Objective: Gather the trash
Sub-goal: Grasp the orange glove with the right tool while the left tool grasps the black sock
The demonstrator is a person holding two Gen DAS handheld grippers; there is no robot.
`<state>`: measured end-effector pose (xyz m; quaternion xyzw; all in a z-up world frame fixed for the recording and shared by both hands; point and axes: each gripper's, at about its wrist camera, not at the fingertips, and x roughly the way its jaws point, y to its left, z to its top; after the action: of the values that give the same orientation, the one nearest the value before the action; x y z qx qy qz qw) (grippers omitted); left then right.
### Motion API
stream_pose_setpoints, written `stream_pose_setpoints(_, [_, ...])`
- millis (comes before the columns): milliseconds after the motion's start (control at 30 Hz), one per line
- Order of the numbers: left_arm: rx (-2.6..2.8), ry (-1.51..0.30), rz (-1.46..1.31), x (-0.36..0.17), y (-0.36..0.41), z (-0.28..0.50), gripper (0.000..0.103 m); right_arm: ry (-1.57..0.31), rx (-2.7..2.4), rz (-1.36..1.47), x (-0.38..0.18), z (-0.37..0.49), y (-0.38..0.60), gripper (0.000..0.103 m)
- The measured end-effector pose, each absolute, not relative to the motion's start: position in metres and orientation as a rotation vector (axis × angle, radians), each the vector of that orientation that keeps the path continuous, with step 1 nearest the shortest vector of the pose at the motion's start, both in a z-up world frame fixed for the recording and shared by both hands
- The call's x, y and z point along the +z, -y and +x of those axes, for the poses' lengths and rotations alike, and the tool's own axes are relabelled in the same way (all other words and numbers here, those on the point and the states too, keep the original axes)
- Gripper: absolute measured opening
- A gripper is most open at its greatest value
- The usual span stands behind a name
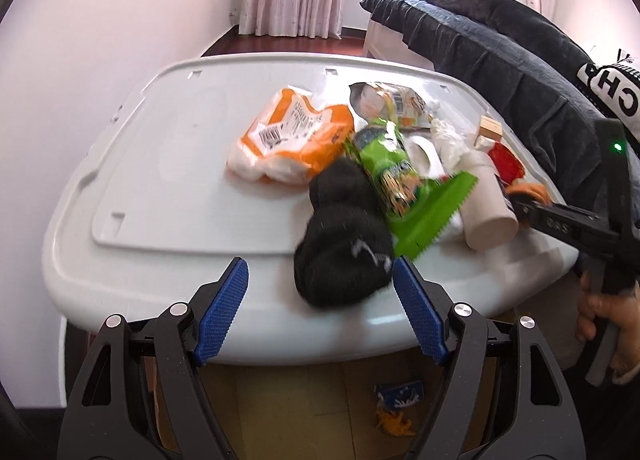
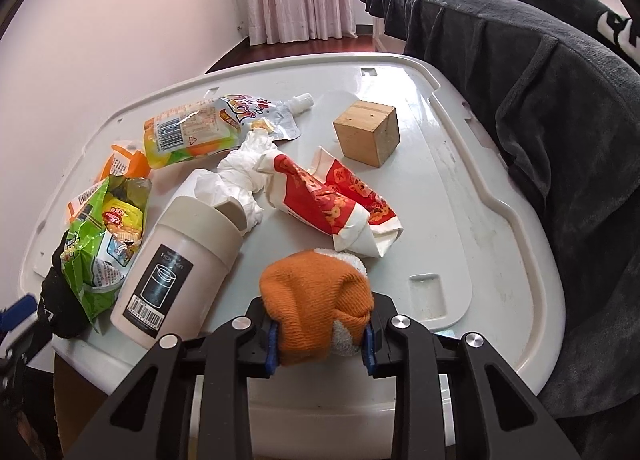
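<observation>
Your right claw [image 2: 320,344] is clamped on the rolled orange and white knitted sock [image 2: 316,308], held low over the near edge of the white plastic desk [image 2: 480,187]. Your left claw [image 1: 320,312] is spread wide with nothing between its blue pads [image 1: 224,308]; the rolled black knitted sock [image 1: 340,244] lies just ahead of it, slightly toward the right pad.

The trash sits in a heap past the socks. The crumpled green foil snack bag [image 1: 396,175] lies directly beyond the black sock from your left claw, its long axis running away from you and leaning on the sock, so the left hand looks the nearer one for it. It looks light, creased and torn open at the top.

To the right lie a cream cylindrical cup with a dark label [image 2: 176,256] tipped on its side, wadded white tissue [image 2: 244,171], a folded red and white paper wrapper [image 2: 332,199] and a spouted drink pouch [image 2: 216,123]. The plain wooden cube [image 2: 368,131] stands apart, farther back.
</observation>
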<state>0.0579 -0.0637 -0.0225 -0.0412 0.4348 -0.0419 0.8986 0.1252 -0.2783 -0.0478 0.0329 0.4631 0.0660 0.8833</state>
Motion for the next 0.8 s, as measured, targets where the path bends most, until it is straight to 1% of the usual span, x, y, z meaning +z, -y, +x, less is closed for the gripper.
stream_pose_setpoints(67, [-0.092,-0.903,-0.097,-0.023,0.062,0.065,0.074,-0.965,0.137,0.075,-0.048,0.126,0.278,0.030])
stream_pose_setpoints(100, [-0.101,-0.900,-0.111,-0.023,0.060,0.069,0.078,-0.965,0.138,0.077,-0.048,0.127,0.279,0.030])
stream_pose_setpoints(167, [-0.098,-0.893,-0.112,-0.023,0.061,0.075,0.079,-0.965,0.139,0.079,-0.049,0.127,0.279,0.030])
stream_pose_setpoints(433, [-0.111,-0.904,-0.069,-0.026,0.075,0.094,0.079,-0.964,0.140,0.080,-0.048,0.127,0.279,0.030])
stream_pose_setpoints(600, [-0.079,-0.952,-0.139,-0.045,0.060,0.098,0.079,-0.966,0.139,0.083,-0.048,0.126,0.280,0.030])
stream_pose_setpoints(733, [-0.063,-0.920,-0.124,-0.046,0.058,0.097,0.079,-0.966,0.137,0.083,-0.048,0.127,0.280,0.030])
stream_pose_setpoints(800, [-0.059,-0.907,-0.075,-0.049,0.064,0.098,0.079,-0.966,0.136,0.079,-0.049,0.127,0.279,0.030])
